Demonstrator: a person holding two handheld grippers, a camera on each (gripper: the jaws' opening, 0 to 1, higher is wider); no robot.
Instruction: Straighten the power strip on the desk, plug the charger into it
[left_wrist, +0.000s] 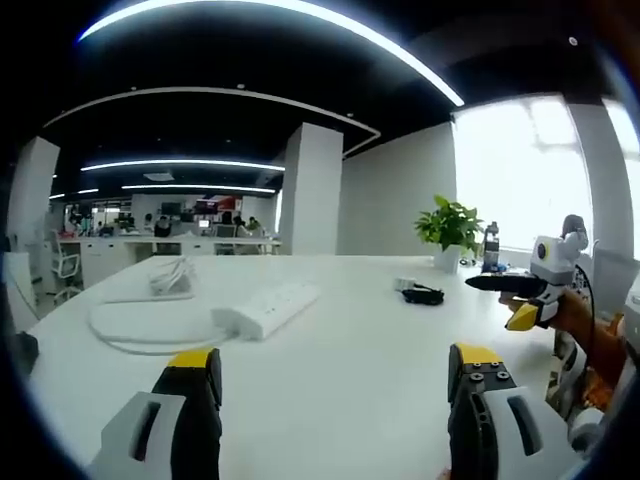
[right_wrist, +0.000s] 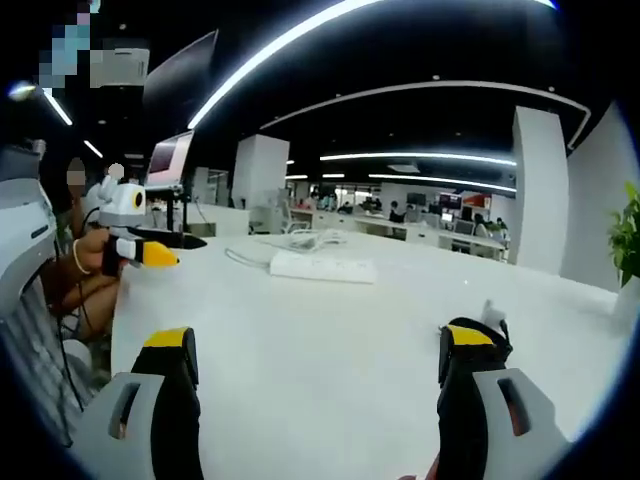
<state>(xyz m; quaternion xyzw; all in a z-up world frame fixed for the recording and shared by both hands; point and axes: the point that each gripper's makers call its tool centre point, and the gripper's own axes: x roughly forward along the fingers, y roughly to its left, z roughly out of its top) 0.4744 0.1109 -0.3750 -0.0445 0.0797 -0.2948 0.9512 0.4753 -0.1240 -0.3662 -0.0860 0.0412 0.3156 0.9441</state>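
Note:
A white power strip (left_wrist: 268, 308) lies at an angle on the white desk (left_wrist: 360, 350), its white cable (left_wrist: 140, 338) looped to its left. In the right gripper view the power strip (right_wrist: 322, 266) lies further back on the desk. A small black charger (left_wrist: 422, 293) rests on the desk to its right. My left gripper (left_wrist: 335, 365) hovers open over the near desk, short of the strip and holding nothing. My right gripper (right_wrist: 320, 345) is open and holding nothing too; a small white-and-dark thing (right_wrist: 492, 316) peeks from behind its right fingertip. Each gripper appears in the other's view: right gripper (left_wrist: 497, 300), left gripper (right_wrist: 180, 250).
A white bundle of cable (left_wrist: 170, 278) sits behind the strip. A potted plant (left_wrist: 450, 228) and a bottle (left_wrist: 490, 245) stand at the far desk edge by the window. A person's hand (right_wrist: 85, 270) holds the left gripper; monitors (right_wrist: 180, 150) stand behind it.

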